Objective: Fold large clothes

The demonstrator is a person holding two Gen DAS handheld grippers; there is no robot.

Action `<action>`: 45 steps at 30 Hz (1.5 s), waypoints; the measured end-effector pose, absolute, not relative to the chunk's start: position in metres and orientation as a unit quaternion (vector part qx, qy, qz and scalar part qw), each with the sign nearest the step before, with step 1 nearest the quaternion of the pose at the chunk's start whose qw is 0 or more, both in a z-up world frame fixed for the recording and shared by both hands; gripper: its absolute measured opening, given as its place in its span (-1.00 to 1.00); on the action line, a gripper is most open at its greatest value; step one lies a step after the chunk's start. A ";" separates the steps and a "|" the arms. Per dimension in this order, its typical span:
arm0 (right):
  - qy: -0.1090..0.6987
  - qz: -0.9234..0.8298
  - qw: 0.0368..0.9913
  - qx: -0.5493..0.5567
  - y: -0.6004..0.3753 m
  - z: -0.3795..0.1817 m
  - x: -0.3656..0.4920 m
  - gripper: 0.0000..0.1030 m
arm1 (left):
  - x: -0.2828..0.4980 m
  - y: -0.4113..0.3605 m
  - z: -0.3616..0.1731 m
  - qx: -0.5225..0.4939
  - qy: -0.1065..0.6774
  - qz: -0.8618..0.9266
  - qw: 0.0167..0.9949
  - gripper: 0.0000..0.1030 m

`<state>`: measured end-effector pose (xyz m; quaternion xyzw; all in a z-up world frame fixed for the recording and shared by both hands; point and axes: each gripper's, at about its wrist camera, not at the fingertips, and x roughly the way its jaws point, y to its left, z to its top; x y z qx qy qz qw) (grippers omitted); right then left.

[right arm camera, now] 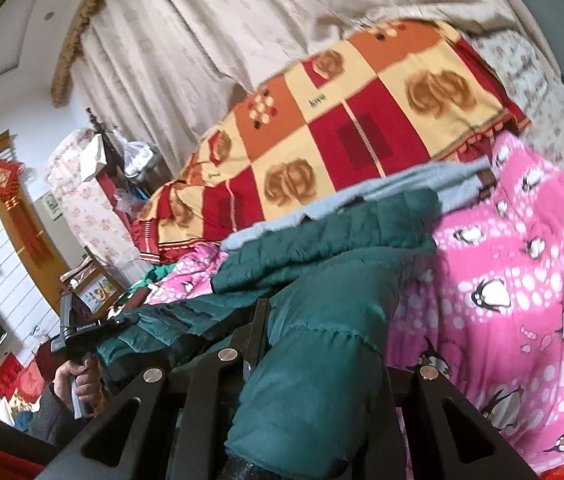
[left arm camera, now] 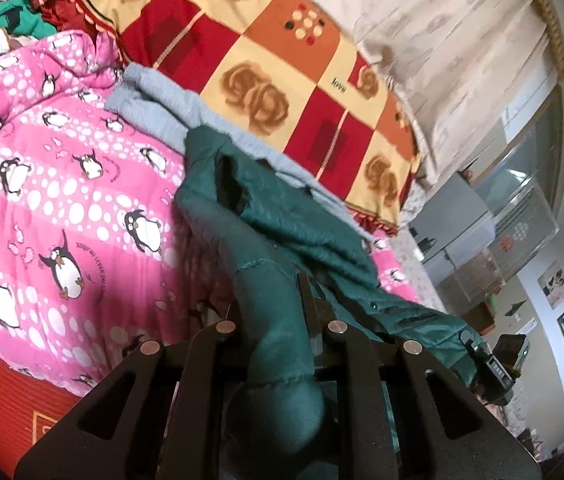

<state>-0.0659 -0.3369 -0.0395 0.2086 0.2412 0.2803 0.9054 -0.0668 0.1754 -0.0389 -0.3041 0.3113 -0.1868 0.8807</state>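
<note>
Holding the green padded jacket (left arm camera: 282, 240) between both tools, I judged the step to be lifting and spreading it before any fold. It hung above the pink penguin quilt (left arm camera: 62, 200) on the bed, with a grey garment (left arm camera: 162, 96) under its far end and a red and yellow patchwork blanket (left arm camera: 282, 60) beyond.

My left gripper (left arm camera: 278, 320) was closed on a thick roll of the jacket, probably a sleeve; the fabric filled the gap, so the jaws stood only as far apart as the padding forced them. My right gripper (right arm camera: 302, 344) was likewise clamped on a bulky padded section, and cloth spilled over the near side of that tool. In the right view I could see the person's left hand (right arm camera: 78, 380) at the left edge, gripping the other handle, with the jacket stretched between the two tools.

To do this well, I reckoned I should draw the two grips apart until the jacket hung flat, then lay it on the quilt with its front up, clear of the grey garment so the two did not tangle. The padding looked slippery and springy, so I judged a firm, deep bite safer than a pinch at the edge. I could not tell which part of the jacket the right tool held.
</note>
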 end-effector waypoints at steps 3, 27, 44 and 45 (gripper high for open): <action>0.226 0.288 0.908 0.203 -0.336 -0.025 -0.082 -0.67 | -0.084 0.179 -0.026 -0.310 0.290 -0.196 0.884 -0.76; 0.192 0.241 0.924 0.225 -0.340 0.007 -0.061 -0.67 | -0.048 0.184 0.009 -0.370 0.226 -0.143 0.890 -0.76; 0.240 0.204 0.920 0.235 -0.339 -0.008 0.069 -0.67 | 0.088 0.169 -0.010 -0.326 0.262 -0.090 0.904 -0.76; 0.244 0.201 0.919 0.235 -0.338 -0.009 0.080 -0.67 | 0.096 0.169 -0.014 -0.327 0.267 -0.086 0.903 -0.76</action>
